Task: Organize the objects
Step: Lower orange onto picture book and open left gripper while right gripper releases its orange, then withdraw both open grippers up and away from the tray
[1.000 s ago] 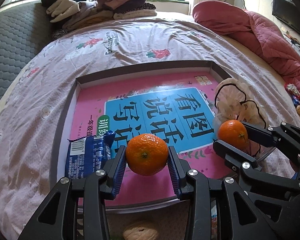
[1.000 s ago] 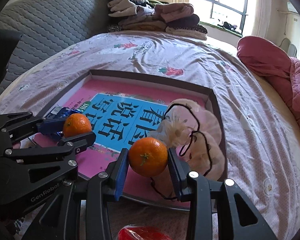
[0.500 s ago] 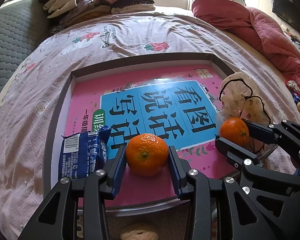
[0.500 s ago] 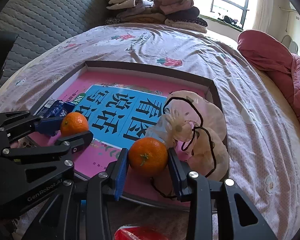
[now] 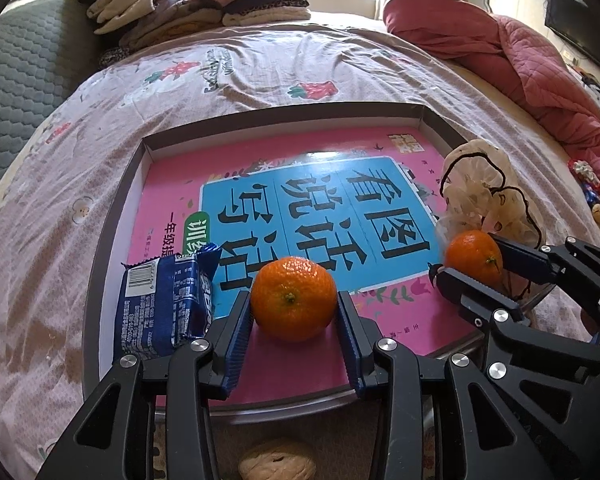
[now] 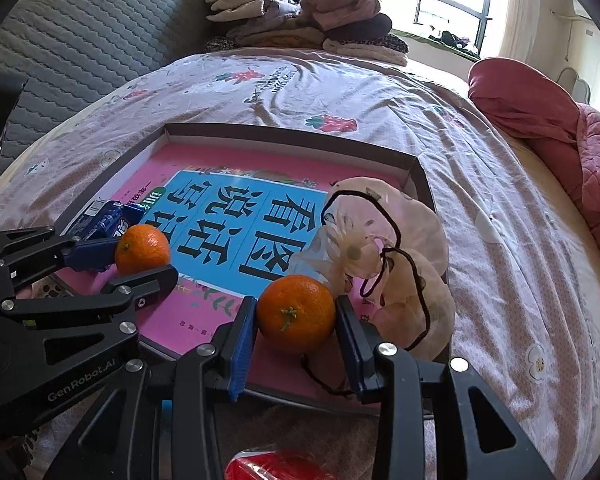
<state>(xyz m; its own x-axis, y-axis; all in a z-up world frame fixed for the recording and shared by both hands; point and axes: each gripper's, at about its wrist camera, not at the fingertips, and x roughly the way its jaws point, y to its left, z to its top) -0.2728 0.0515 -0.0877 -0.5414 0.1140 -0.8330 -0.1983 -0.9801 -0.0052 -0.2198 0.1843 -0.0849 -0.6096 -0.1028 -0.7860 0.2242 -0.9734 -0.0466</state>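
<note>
Holding one orange (image 5: 294,304) in our left tool (image 5: 294,316) and another orange (image 6: 296,314) in our right tool (image 6: 296,322), both clamped, we hover over the tray's (image 5: 112,216) near edge; open pink floor lies just below each.

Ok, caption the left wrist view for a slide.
Left gripper holds a mandarin over the tray's pink book.
</note>
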